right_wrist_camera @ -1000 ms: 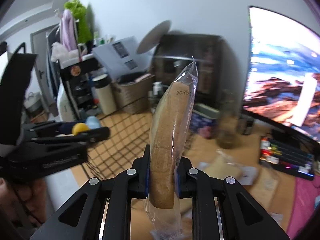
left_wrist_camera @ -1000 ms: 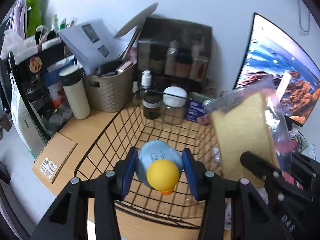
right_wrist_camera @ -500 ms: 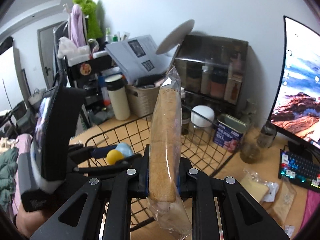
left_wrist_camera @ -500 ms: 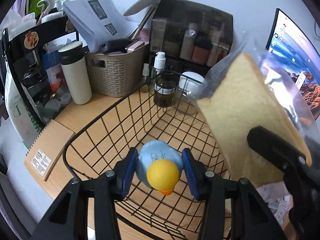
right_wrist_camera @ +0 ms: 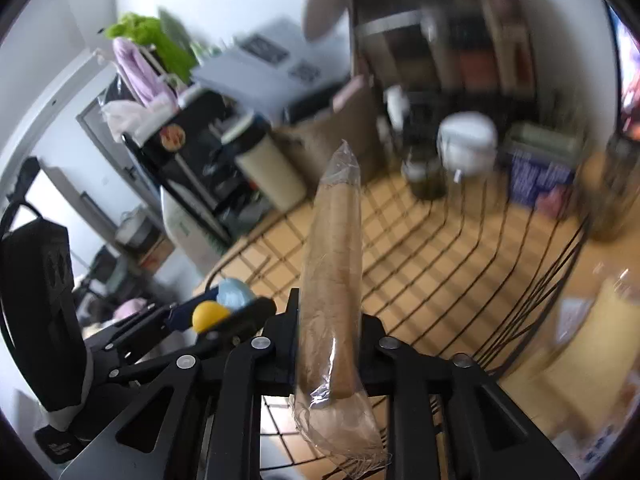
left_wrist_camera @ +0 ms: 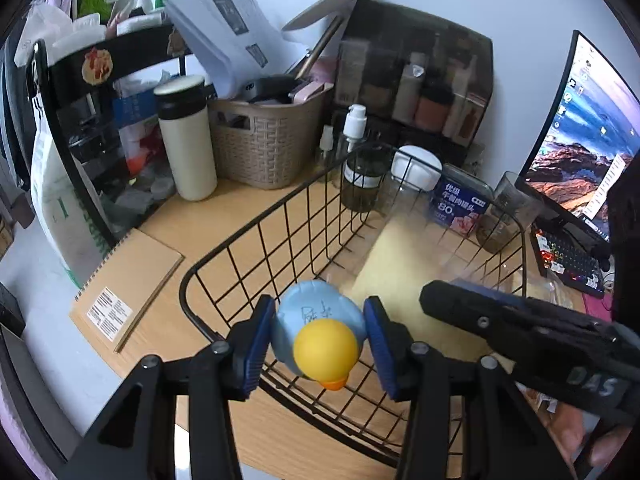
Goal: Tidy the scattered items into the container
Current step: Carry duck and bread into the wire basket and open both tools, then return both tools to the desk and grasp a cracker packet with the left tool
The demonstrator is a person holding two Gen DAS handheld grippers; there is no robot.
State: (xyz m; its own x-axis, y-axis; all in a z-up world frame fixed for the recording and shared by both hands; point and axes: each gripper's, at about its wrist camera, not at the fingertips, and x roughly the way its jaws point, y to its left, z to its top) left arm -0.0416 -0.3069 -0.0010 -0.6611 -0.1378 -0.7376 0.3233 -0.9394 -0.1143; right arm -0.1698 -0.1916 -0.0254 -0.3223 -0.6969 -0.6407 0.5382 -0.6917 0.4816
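Note:
My left gripper (left_wrist_camera: pixel 319 322) is shut on a blue duck toy with a yellow head (left_wrist_camera: pixel 324 344), held just inside the near rim of the black wire basket (left_wrist_camera: pixel 248 236). The toy (right_wrist_camera: pixel 224 304) also shows at the left of the right wrist view. My right gripper (right_wrist_camera: pixel 330 320) hangs over the basket floor (right_wrist_camera: pixel 440 240) with its jaws opening. A bagged slice of bread (right_wrist_camera: pixel 332 248) still stands between them, loose in the gap. In the left wrist view the bread (left_wrist_camera: pixel 392 264) is a blur inside the basket, beyond the right gripper's black fingers (left_wrist_camera: pixel 480 316).
Behind the wire basket stand a woven bin (left_wrist_camera: pixel 264 144), a white tumbler (left_wrist_camera: pixel 188 140), a pump bottle, jars (left_wrist_camera: pixel 412 176) and a blue tin (left_wrist_camera: pixel 460 204). A brown notebook (left_wrist_camera: pixel 124 284) lies to the left. A monitor (left_wrist_camera: pixel 588 152) and keyboard (left_wrist_camera: pixel 568 264) sit at the right.
Both grippers have come forward and down over the basket. The right gripper rolled and loosened on the bread. The duck stays in the left gripper.

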